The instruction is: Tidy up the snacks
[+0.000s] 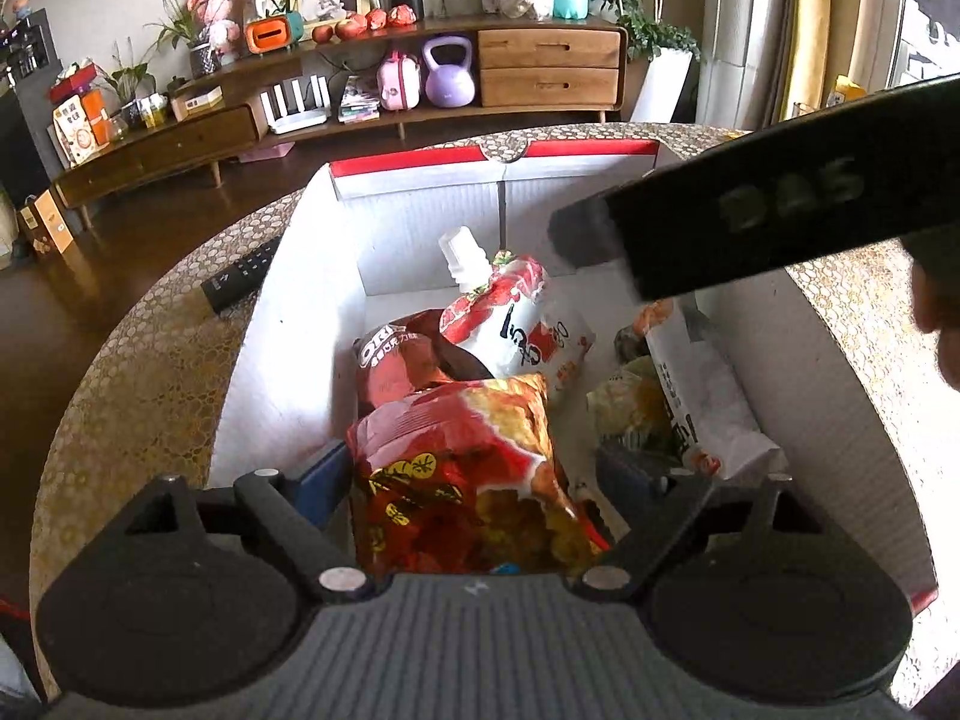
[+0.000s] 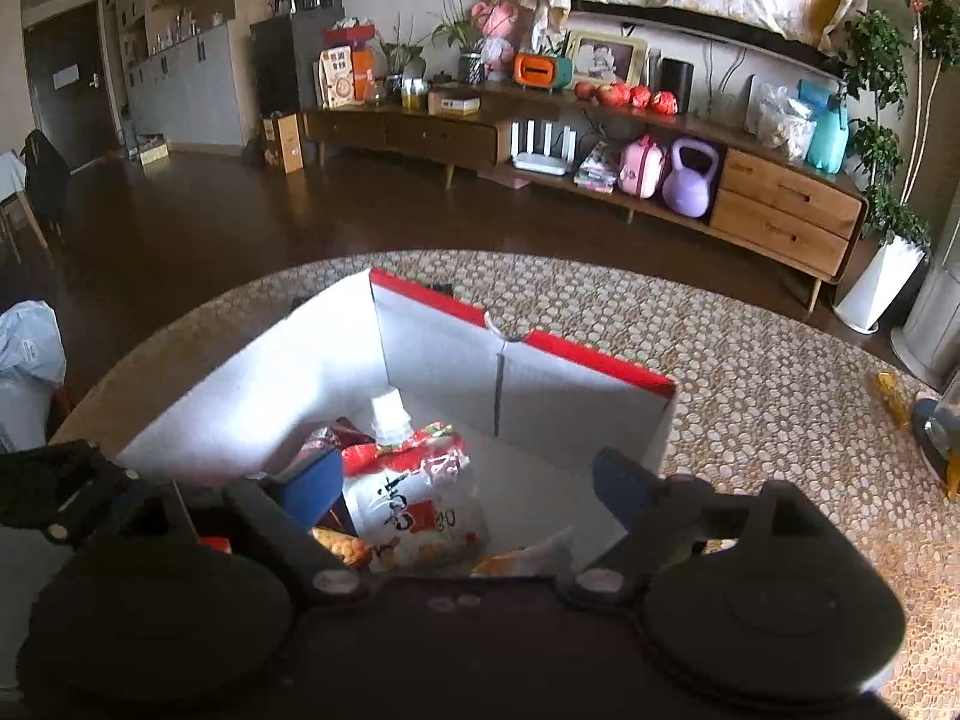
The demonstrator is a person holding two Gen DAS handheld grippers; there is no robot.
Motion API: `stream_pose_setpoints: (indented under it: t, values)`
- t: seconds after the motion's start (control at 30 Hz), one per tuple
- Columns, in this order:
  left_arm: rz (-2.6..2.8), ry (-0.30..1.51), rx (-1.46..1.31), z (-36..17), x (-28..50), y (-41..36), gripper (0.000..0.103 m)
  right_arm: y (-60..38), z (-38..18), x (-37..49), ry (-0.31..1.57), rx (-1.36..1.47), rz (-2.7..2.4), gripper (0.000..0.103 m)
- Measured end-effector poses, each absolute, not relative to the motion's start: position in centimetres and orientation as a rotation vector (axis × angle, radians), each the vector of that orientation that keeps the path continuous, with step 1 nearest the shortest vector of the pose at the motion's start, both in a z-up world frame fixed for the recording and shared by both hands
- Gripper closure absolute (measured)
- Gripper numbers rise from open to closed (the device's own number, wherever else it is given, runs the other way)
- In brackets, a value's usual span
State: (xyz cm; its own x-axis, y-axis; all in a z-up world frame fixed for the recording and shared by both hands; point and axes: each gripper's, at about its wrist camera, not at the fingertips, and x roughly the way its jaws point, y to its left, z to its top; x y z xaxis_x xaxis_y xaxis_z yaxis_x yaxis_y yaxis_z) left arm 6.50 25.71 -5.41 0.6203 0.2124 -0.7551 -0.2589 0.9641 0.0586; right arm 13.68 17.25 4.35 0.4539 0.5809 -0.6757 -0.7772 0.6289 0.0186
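A white cardboard box (image 1: 414, 168) with a red rim stands on the table and holds several snacks. My left gripper (image 1: 477, 474) reaches into its near end, open. A red and yellow snack bag (image 1: 462, 450) lies between the fingers, with a gap at the right finger (image 1: 630, 474). Behind it are a brown Oreo packet (image 1: 396, 366), a white and red spouted pouch (image 1: 516, 318) and a white wrapper (image 1: 696, 396). My right gripper (image 2: 465, 486) hangs open over the box (image 2: 600, 354), with the spouted pouch (image 2: 414, 498) lying below, between its blue fingers.
The round table (image 2: 750, 372) has a gold pebbled cloth. A black remote (image 1: 240, 276) lies left of the box. The right gripper's black housing (image 1: 750, 222) crosses over the box's far right corner. A yellow item (image 2: 894, 402) sits near the table's right edge.
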Motion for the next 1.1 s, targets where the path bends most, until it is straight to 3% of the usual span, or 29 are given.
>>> stream_pose_setpoints:
  t: [0.23,0.33,0.63,1.1]
  values:
    - [0.31,0.844,-0.078,-4.3,6.0,25.0,0.013,14.6,5.7,12.9,0.671,-0.249,0.85,0.011]
    - [0.326,0.798,-0.071,-3.0,5.1,24.3,0.003,13.1,6.4,12.0,0.646,-0.215,0.846,0.01]
    - [0.388,0.657,-0.084,0.3,1.3,21.7,0.002,7.6,8.1,8.9,0.58,-0.098,0.808,0.004]
    - [0.38,0.576,-0.132,2.6,-3.7,17.4,0.002,0.3,8.8,3.6,0.525,-0.007,0.746,0.0]
